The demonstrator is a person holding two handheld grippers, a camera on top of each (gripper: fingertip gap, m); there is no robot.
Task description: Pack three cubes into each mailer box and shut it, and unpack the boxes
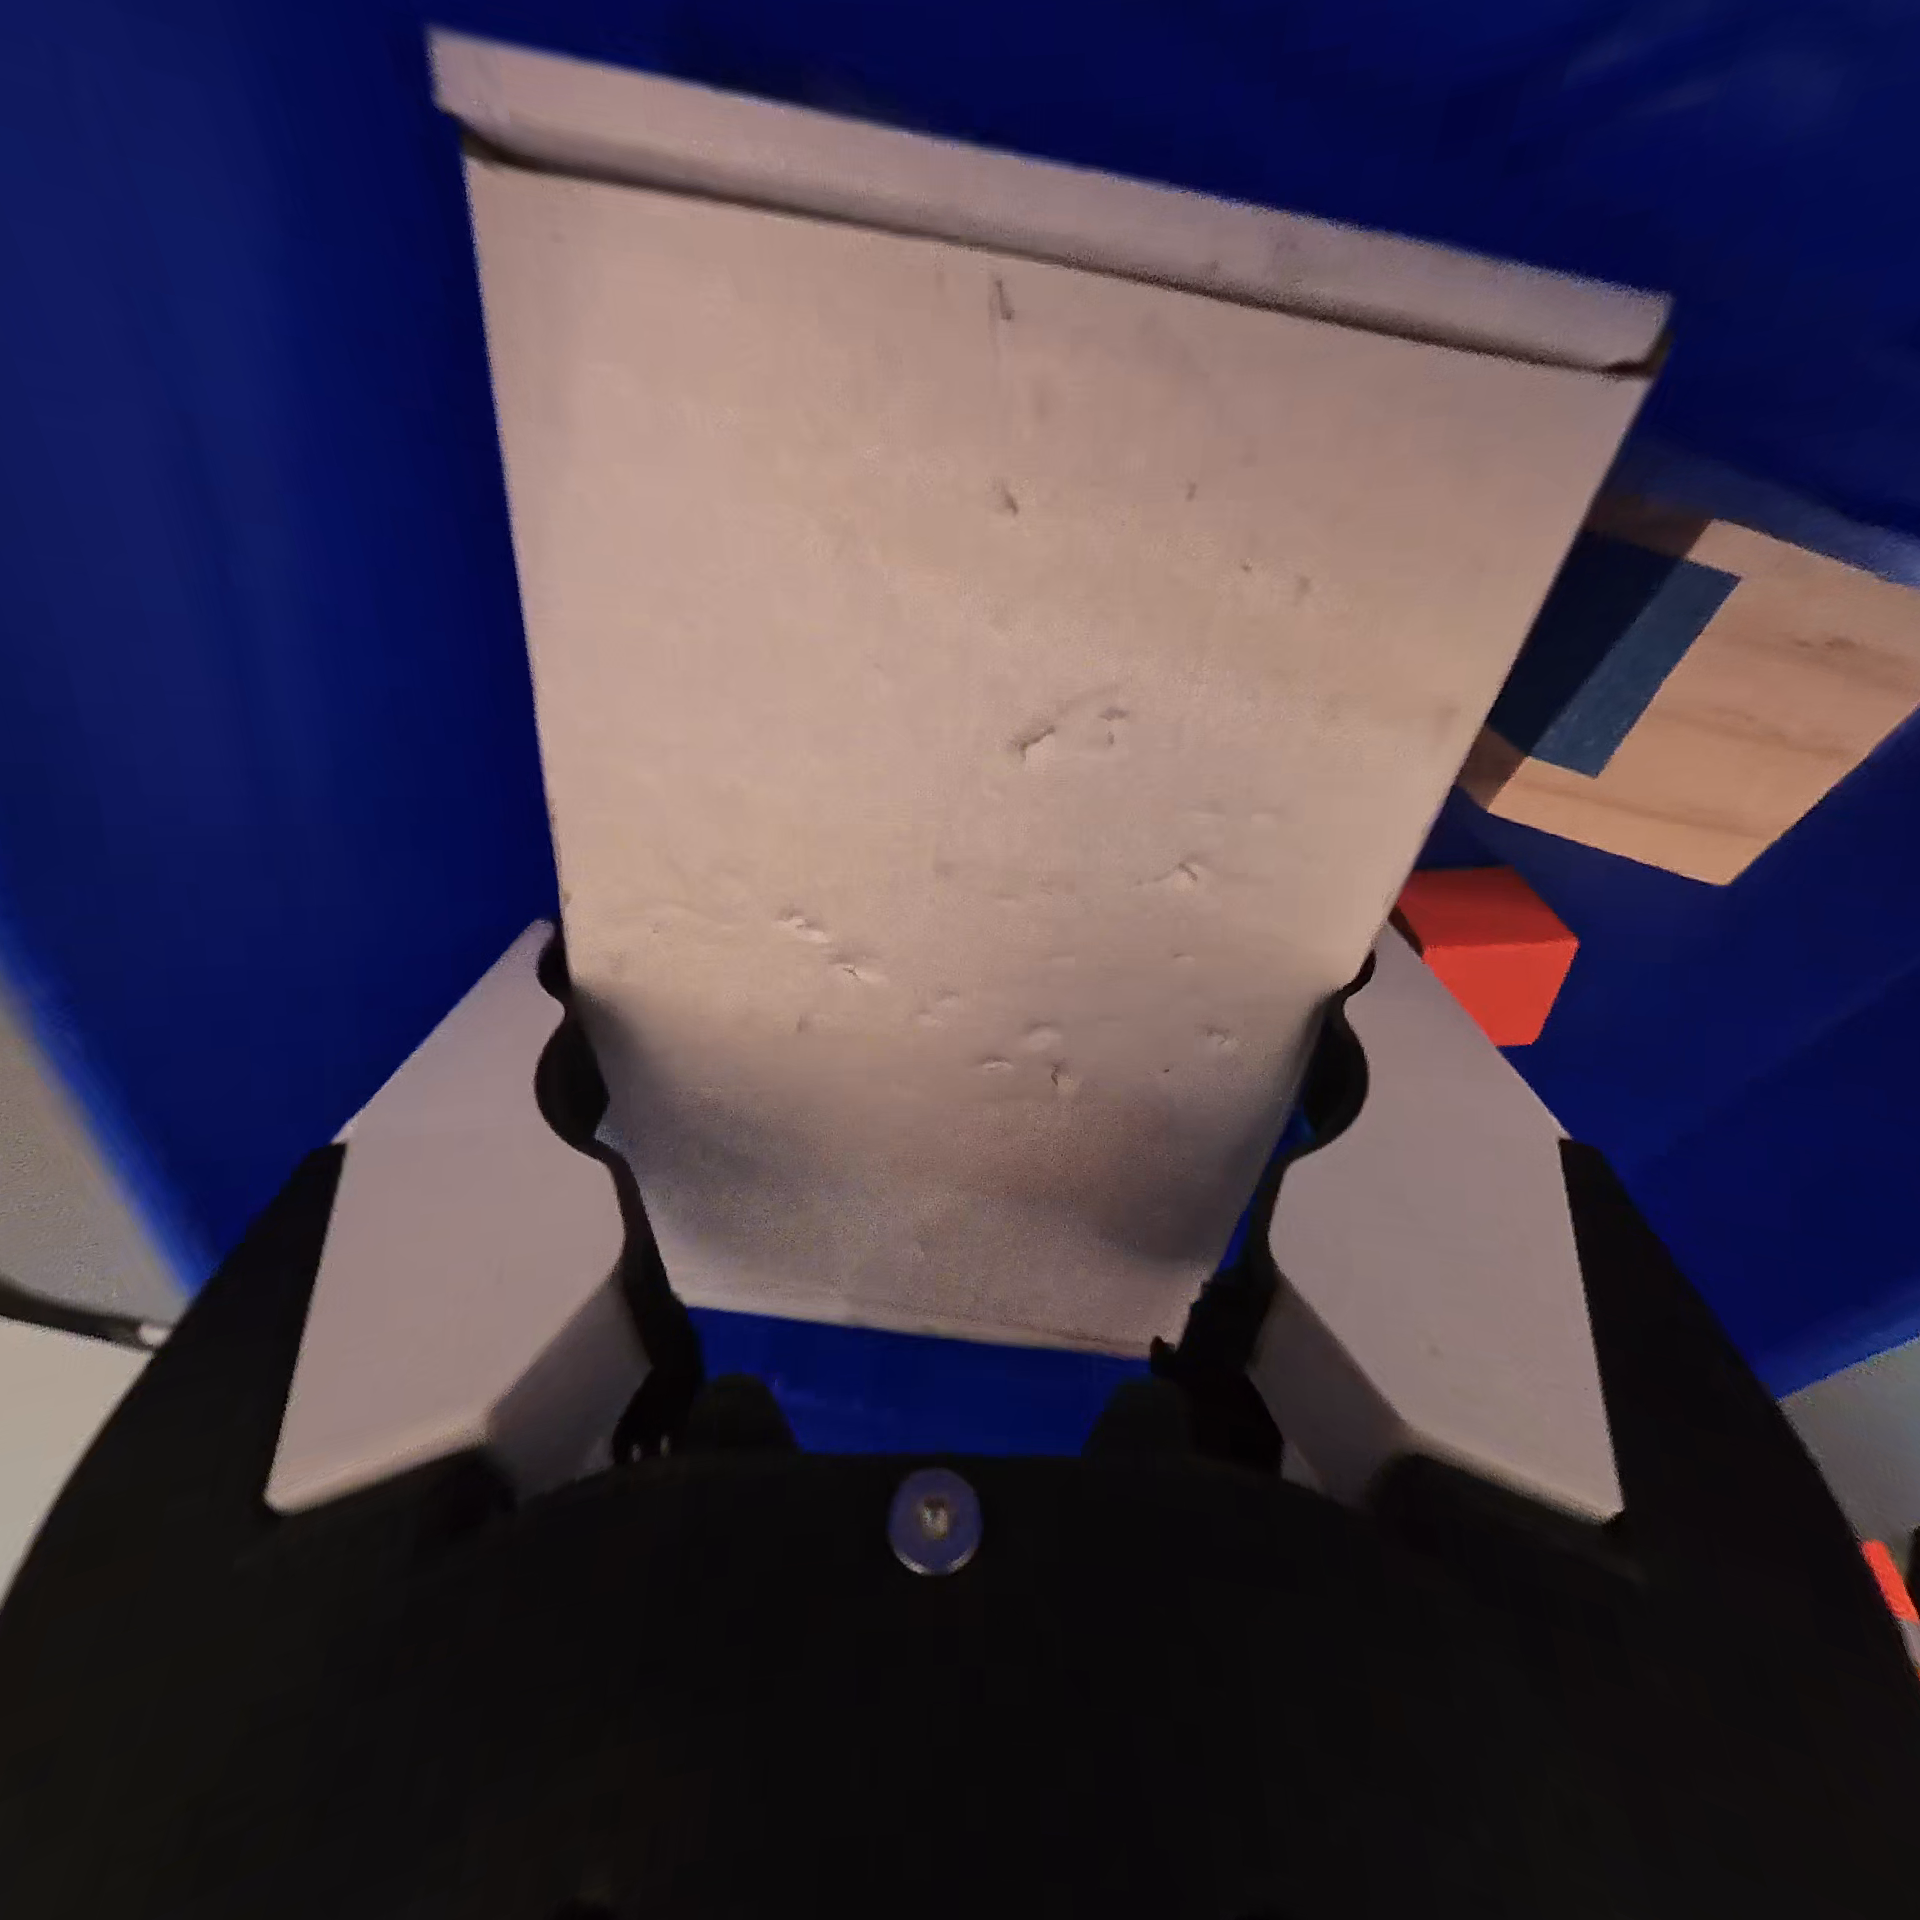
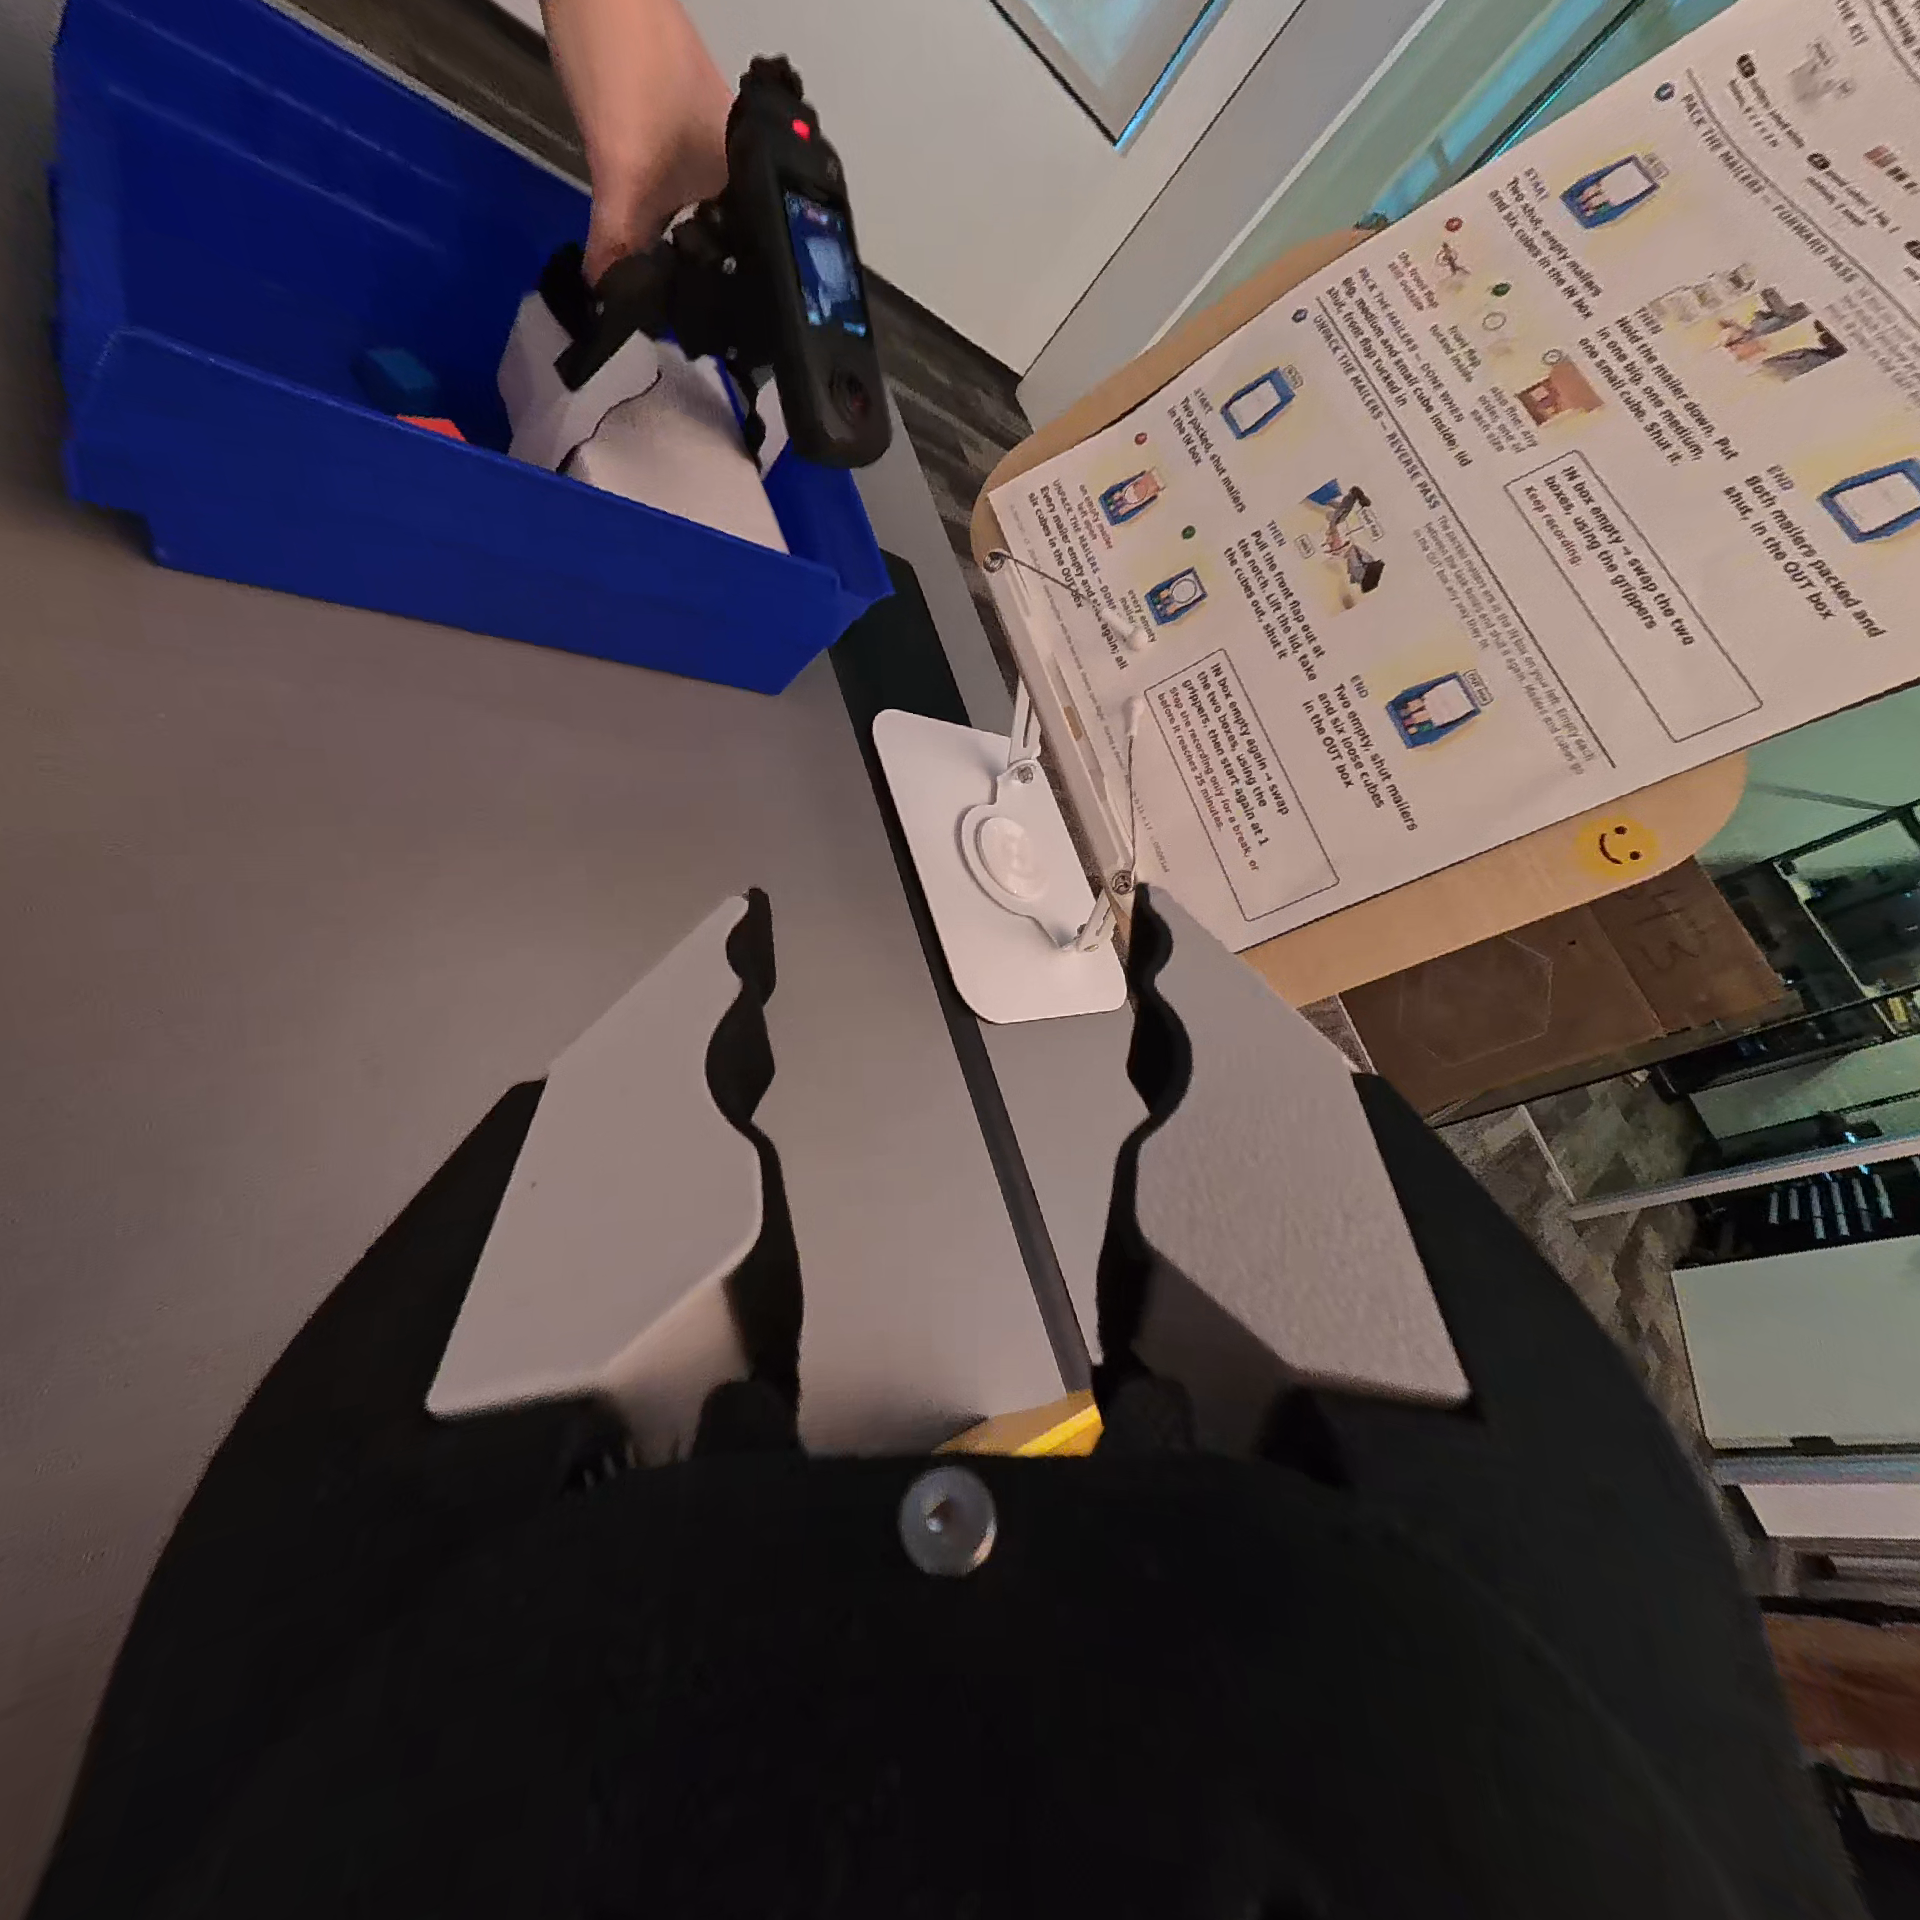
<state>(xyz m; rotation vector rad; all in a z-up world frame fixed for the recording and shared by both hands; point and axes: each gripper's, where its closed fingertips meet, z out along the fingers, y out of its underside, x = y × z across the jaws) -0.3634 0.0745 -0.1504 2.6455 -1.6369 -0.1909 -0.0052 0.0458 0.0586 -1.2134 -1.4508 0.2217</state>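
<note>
We find the left gripper clamped across the shut white cardboard mailer box, inside the blue plastic bin, likely to lift it. A red cube lies beside that box. The right gripper hangs open and empty over the grey tabletop, near the bin.

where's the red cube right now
The red cube sits in the blue bin, just right of the white mailer box gripped by the left claw; the right wrist view also shows it there.
</note>
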